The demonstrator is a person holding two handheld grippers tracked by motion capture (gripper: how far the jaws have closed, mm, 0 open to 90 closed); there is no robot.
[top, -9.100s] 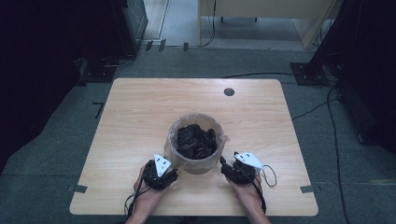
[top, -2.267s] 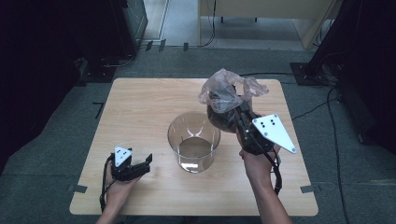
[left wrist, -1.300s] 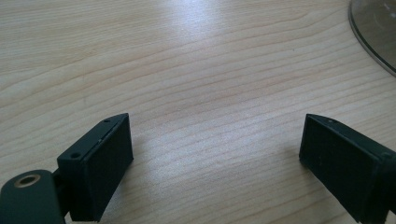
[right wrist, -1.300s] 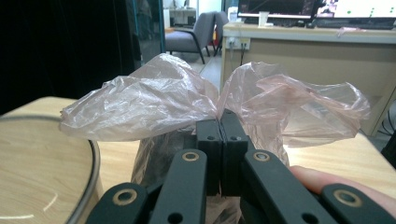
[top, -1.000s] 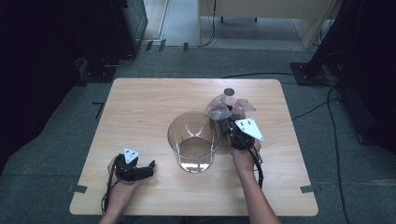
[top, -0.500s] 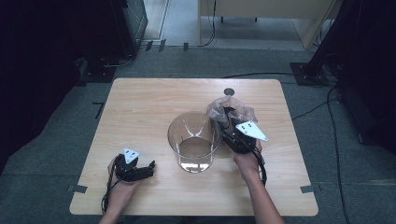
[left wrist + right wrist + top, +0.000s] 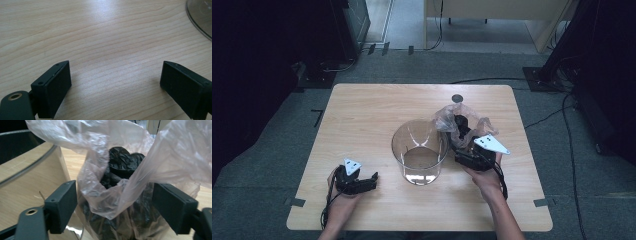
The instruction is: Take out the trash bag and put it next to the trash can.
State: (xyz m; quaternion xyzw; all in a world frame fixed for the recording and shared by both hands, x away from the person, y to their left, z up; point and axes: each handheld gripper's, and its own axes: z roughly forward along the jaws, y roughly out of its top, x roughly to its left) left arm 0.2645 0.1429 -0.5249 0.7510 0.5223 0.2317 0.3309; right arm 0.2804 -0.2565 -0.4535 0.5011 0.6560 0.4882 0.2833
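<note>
A clear plastic bag (image 7: 460, 121) holding dark crumpled material stands on the table just right of an empty clear bucket (image 7: 419, 152). My right gripper (image 7: 460, 144) is at the bag's near side. In the right gripper view the bag (image 7: 120, 170) sits between the jaws of the right gripper (image 7: 113, 195), which stand wide apart and open, with the bucket wall (image 7: 30, 177) at the left. My left gripper (image 7: 371, 181) rests open on the table at the front left. In its own view the left gripper (image 7: 115, 67) has bare wood between its jaws and the bucket's base (image 7: 200, 15) at the top right.
The wooden table (image 7: 362, 115) has a small dark round disc (image 7: 456, 98) near its far edge, behind the bag. Cables trail from both grippers towards the table's front edge. Dark equipment and floor cables surround the table.
The bag, earlier inside the bucket and then held high by the right gripper, has come down onto the table right of the bucket. The left gripper has stayed at the front left.
</note>
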